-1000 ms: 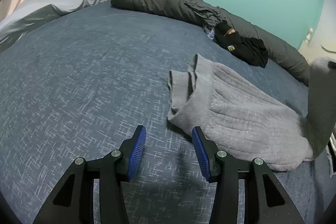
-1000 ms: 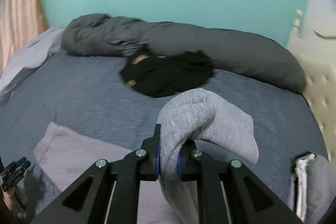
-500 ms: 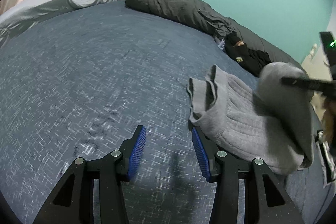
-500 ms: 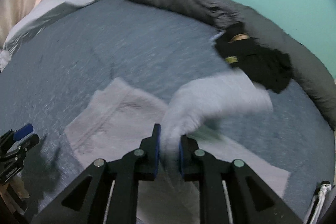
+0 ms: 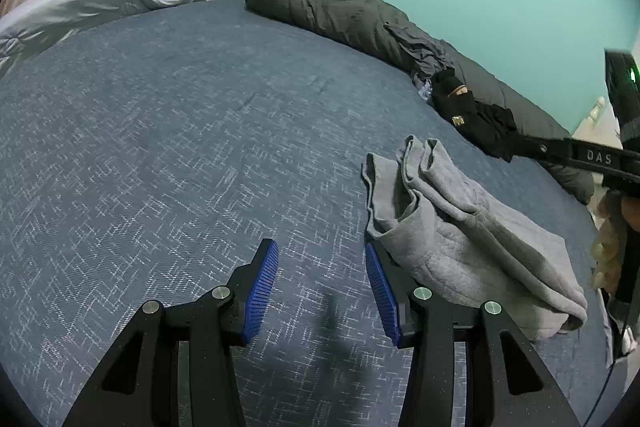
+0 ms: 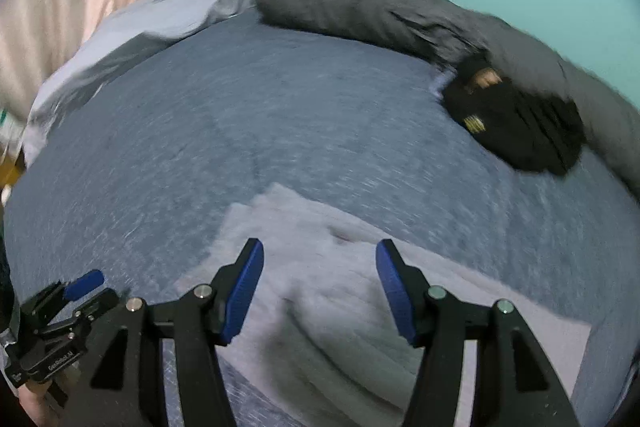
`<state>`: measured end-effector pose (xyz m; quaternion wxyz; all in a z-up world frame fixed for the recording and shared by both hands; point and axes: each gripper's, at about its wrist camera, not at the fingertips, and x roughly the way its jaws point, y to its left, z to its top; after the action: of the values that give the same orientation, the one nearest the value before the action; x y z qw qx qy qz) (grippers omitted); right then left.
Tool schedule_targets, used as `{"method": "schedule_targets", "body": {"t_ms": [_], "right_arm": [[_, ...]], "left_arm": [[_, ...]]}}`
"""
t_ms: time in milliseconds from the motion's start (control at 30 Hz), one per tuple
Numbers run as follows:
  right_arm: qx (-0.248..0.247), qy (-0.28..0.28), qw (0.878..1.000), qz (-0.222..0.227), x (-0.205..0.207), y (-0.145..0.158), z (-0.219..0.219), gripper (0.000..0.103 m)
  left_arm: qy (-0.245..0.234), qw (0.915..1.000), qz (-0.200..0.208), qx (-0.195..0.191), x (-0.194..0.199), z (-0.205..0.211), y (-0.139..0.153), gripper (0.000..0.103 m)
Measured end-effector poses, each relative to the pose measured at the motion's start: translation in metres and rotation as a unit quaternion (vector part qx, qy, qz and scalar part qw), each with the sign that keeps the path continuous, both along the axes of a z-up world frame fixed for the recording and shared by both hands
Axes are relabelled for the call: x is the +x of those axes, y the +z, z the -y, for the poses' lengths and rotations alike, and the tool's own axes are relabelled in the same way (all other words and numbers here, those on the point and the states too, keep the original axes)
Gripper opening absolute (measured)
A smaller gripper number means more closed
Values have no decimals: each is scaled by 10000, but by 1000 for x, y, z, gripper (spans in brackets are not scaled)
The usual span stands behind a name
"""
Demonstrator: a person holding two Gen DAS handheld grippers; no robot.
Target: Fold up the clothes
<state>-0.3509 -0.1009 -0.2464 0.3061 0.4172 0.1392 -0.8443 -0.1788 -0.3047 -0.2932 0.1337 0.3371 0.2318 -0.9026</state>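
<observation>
now both jaws spread wide, empty; i'd pinch the grey sweater [image 5: 460,239] edge, lower right, with left gripper [image 5: 322,287]; right gripper [image 6: 318,291] steadies.

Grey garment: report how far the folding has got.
Done: the grey garment lies doubled over on the blue bedspread. In hand: nothing; the left tool and right tool are both open. Left: the black garment lies unfolded by the dark duvet.
</observation>
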Motion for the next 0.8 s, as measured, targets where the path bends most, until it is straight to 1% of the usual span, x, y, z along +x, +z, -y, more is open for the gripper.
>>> {"method": "schedule_targets", "body": {"t_ms": [67,133,200,233,267,300,367,533,633,700,800], "right_arm": [[-134,-211,9995,207,-7,-6,-18,58],[-295,-331,9983,370,-6,-15,-33,58],[-303,-392,9977,458,-3,-24,-41,58],[-400,-375,9972,504,0,-31,-46,53],[-471,-367,9967,544,1,-36,-48,32],[-537,-362,9962,584,2,-40,-50,24],[-647,-443,9939,769,3,-54,-52,18],[-751,-622,9883,1171,10,-102,-48,10],[-926,-757,9859,1175,19,-120,-52,9],[-1009,-776,9852,1145,19,-116,-53,9],[-1259,-885,9848,811,23,-94,-60,9]], "left_arm": [[-20,10000,-2,2,-1,-2,0,50],[-58,10000,10,-15,-3,-5,0,50],[-88,10000,15,-22,-6,-8,1,50],[-99,9999,13,-22,-8,-10,1,50],[-112,9999,13,-22,-10,-12,1,50],[-144,9999,19,-38,-11,-15,1,50],[-217,9997,52,-95,-15,-22,0,50],[-290,9994,127,-158,-20,-28,-2,50],[-299,9993,131,-180,-22,-28,-2,50],[-315,9993,133,-169,-22,-29,-2,50],[-338,9992,142,-184,-23,-31,-2,50]]}}
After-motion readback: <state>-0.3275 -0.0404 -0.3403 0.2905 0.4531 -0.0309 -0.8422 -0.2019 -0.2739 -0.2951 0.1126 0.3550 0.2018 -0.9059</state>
